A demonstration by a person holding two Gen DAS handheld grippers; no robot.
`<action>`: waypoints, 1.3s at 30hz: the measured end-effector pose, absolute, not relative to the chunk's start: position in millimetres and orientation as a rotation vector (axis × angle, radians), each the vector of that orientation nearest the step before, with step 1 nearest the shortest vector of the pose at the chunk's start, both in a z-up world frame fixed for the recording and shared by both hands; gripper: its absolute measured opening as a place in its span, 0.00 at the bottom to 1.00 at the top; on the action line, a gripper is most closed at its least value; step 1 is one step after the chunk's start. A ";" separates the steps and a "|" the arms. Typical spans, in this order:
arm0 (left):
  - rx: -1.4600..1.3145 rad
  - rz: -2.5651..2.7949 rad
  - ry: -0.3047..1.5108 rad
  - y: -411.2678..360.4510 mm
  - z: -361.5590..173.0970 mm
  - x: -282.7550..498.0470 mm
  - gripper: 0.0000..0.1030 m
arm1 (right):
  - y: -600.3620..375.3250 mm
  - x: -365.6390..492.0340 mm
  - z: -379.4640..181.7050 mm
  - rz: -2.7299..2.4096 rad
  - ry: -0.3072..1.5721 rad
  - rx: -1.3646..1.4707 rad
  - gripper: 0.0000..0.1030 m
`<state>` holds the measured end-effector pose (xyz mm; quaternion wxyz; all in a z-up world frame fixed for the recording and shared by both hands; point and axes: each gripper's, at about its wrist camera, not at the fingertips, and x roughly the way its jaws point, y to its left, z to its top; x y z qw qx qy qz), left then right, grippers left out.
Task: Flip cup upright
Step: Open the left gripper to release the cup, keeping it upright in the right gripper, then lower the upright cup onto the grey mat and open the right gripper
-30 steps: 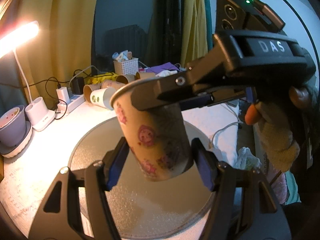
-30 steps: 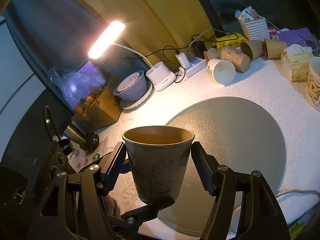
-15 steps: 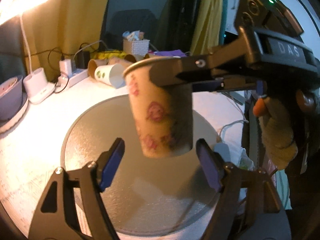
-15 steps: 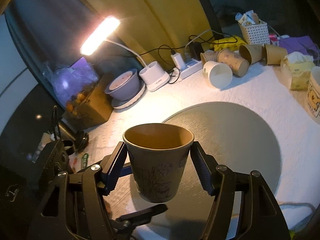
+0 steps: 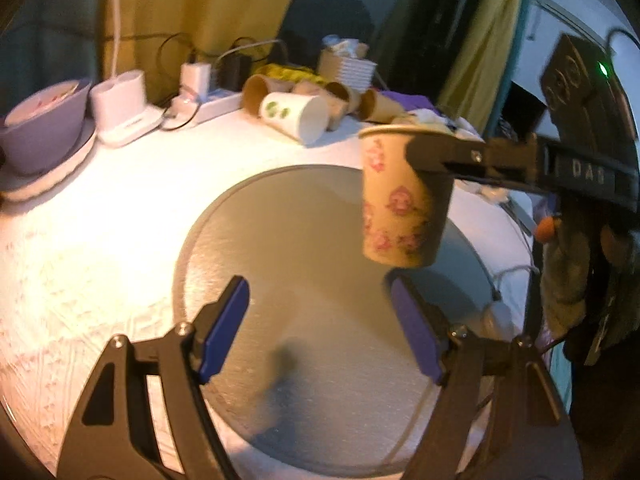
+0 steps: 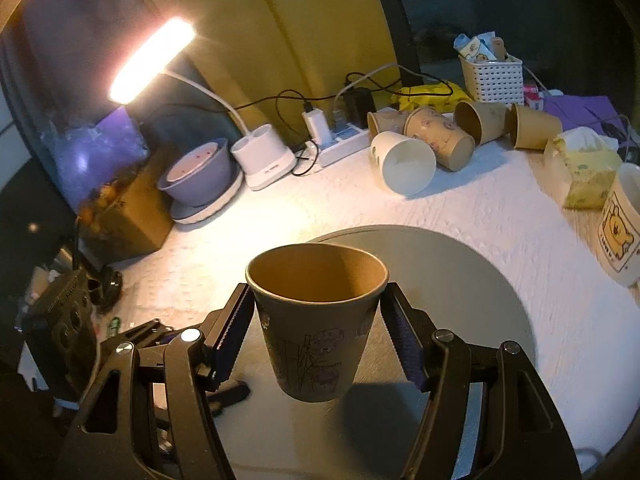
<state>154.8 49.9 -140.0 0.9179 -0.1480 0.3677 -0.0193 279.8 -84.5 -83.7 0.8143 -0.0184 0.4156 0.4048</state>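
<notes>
A brown paper cup with pink prints [image 5: 394,196] hangs upright, mouth up, above the round grey mat [image 5: 304,264]. My right gripper [image 6: 320,332] is shut on the cup [image 6: 316,320], its fingers [image 6: 230,332] pressing both sides below the rim. In the left wrist view the right gripper's black finger [image 5: 448,156] clamps the cup near the rim. My left gripper [image 5: 320,320] is open and empty, low over the mat, to the left of and below the cup, apart from it.
Several paper cups [image 6: 424,148] lie on their sides at the back of the white cloth [image 6: 500,208]. A power strip [image 6: 340,140], lamp base [image 6: 266,160], purple bowl [image 6: 196,176], white basket [image 6: 492,76], tissue pack [image 6: 588,168] and bear mug [image 6: 620,224] stand around the mat.
My left gripper has pulled back and to the left, away from the cup it flanked. The cup has stayed upright in my right gripper and sits lower over the mat.
</notes>
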 end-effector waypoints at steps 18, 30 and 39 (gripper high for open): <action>-0.438 0.053 0.777 94.0 -159.1 167.5 0.73 | -41.2 290.7 -109.0 0.740 0.716 -0.243 0.67; -0.412 0.066 0.764 88.9 -157.0 166.4 0.73 | -54.0 268.7 -119.0 0.698 0.713 -0.274 0.67; -0.357 0.101 0.735 80.1 -149.4 161.4 0.73 | -59.0 259.9 -124.4 0.644 0.749 -0.247 0.67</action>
